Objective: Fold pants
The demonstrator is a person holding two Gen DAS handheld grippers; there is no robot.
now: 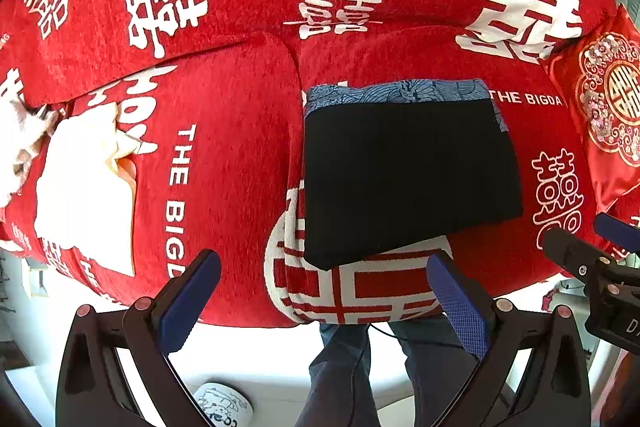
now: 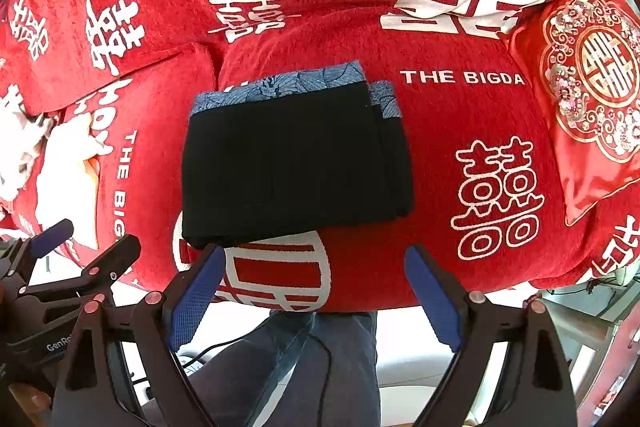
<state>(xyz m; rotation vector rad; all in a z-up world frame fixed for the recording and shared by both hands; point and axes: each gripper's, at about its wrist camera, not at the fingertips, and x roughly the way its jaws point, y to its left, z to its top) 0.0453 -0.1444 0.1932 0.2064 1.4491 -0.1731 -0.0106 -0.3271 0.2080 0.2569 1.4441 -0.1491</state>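
Right gripper point(image 2: 314, 291): jaws spread wide, nothing between the blue pads, pointing down at the sofa's front edge. Left gripper point(image 1: 324, 291): likewise released and empty, just beside the right one. The pants point(image 2: 296, 163) lie ahead of both sets of fingers, clear of them, as a compact black rectangle with a blue patterned band along the far edge; long axis runs side to side. Right gripper sits more squarely in front of the bundle, so it looks the nearer (the left one sees it off to its right). Folding appears finished. Surface: red sofa cover point(image 2: 460, 107) with white characters, an embroidered red cushion point(image 2: 588, 99) at the right. Below, the person's jeans point(image 2: 320, 367) and pale floor.
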